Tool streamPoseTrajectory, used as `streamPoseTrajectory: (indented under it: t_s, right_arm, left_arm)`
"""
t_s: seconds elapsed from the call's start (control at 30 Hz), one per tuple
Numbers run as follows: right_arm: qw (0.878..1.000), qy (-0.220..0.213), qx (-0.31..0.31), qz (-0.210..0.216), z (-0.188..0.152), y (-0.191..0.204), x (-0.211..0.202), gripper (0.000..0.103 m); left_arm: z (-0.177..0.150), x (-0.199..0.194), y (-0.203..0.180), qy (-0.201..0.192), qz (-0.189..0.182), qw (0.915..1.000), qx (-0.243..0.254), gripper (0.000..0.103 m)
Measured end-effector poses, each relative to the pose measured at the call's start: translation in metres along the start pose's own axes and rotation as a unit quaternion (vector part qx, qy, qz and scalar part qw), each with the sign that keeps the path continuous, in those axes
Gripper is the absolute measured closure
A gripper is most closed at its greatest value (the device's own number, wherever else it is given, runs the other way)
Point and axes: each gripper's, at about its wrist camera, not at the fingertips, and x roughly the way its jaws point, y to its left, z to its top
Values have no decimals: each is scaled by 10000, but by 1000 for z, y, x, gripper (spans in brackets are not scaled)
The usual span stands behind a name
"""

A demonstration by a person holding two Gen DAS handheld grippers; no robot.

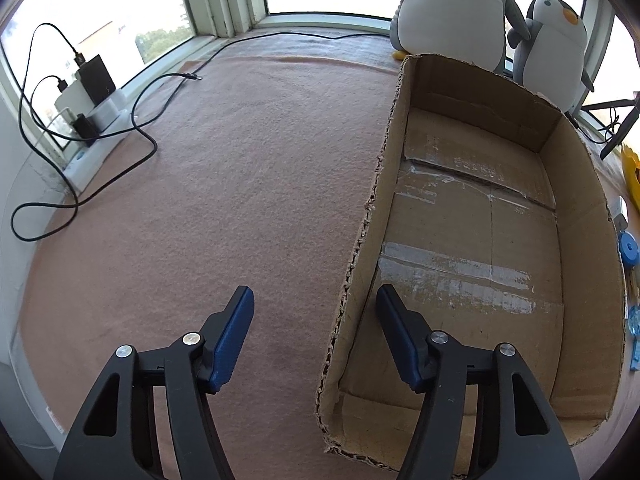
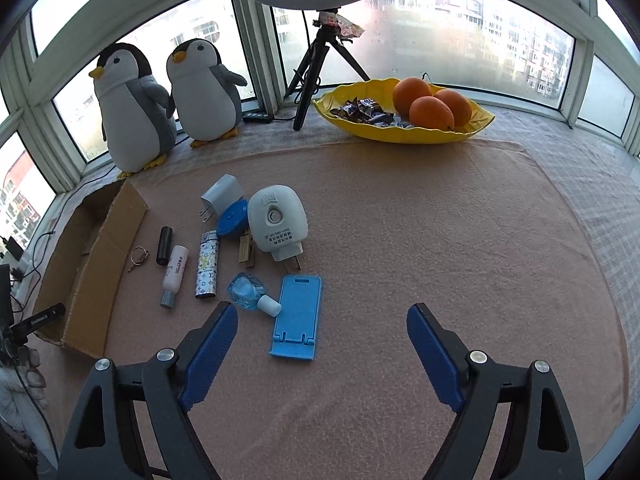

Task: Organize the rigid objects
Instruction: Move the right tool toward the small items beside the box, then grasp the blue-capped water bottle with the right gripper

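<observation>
Beside the cardboard box, the lighter lies lengthwise away from both spread, empty tools.

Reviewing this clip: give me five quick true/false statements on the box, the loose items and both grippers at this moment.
1. The cardboard box holds no items. True.
2. The right gripper is shut on the blue phone stand. False: it is open, and the stand lies on the cloth between its fingers.
3. Three oranges sit in the yellow dish. True.
4. The left gripper holds the patterned lighter. False: it is open and holds nothing, straddling the box wall.
5. The black cylinder stands inside the box. False: it lies on the cloth beside the box.
</observation>
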Motion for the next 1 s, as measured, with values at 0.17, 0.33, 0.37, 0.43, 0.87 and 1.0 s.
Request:
streamPoseTrajectory:
  t_s: [0.17, 0.33, 0.37, 0.43, 0.87, 1.0]
  right_arm:
    - [9993, 344, -23, 130, 1, -2, 23, 39]
    - [9963, 467, -391, 602, 9, 18, 33, 46]
    - [9945, 517, -538, 730, 11, 25, 35, 51]
    - [9902, 629, -839, 923, 13, 38, 40, 57]
    - [9696, 973, -2078, 855, 20, 76, 77, 66]
    - [9682, 1074, -2124, 767, 21, 76, 86, 66]
  left_arm:
    - [0, 0, 0, -15, 20, 10000, 3, 39]
    - [0, 0, 0, -21, 35, 10000, -16, 39]
    - [-1, 0, -1, -24, 43, 10000, -12, 39]
    - [-1, 0, -1, -32, 59, 10000, -1, 39]
    - [0, 1, 0, 1, 47, 10000, -62, 39]
    - [0, 1, 2, 26, 11, 9999, -106, 39]
